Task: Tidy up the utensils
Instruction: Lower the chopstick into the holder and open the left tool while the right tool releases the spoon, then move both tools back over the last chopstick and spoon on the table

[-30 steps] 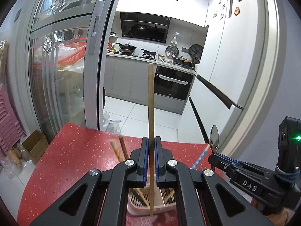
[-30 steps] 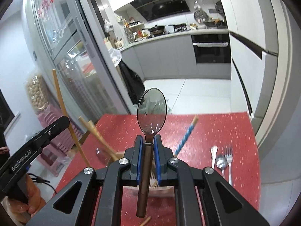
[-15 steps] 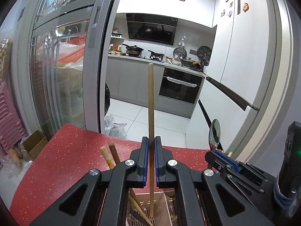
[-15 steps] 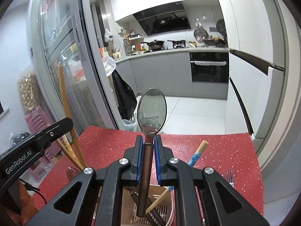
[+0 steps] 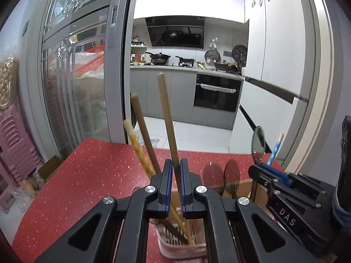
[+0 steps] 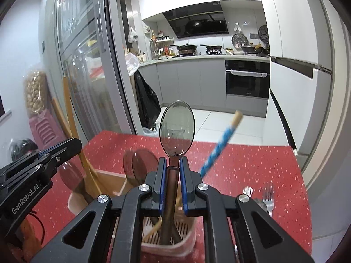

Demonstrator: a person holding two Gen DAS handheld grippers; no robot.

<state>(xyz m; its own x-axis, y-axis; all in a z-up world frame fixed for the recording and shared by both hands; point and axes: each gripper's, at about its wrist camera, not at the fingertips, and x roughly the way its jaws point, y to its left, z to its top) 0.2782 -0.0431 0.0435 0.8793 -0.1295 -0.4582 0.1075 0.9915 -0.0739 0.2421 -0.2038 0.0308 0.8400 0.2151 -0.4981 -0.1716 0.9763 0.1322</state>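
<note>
My left gripper is shut on a plain wooden chopstick. The chopstick leans left at the top, and its lower end reaches into the pink utensil holder below. My right gripper is shut on the brown handle of a spoon. The spoon stands bowl up with its handle down inside the same holder. Other chopsticks, a blue-patterned chopstick and brown spoons stand in the holder. In the left wrist view the right gripper appears at the right with its spoon.
The holder stands on a red speckled table. A metal fork and a metal spoon lie on it at the right. A glass sliding door is at the left, pink stools and a cardboard box beside the table.
Both grippers have come down over the holder, and the chopstick and the spoon handle now reach into it. The chopstick has tipped from upright to leaning left.
</note>
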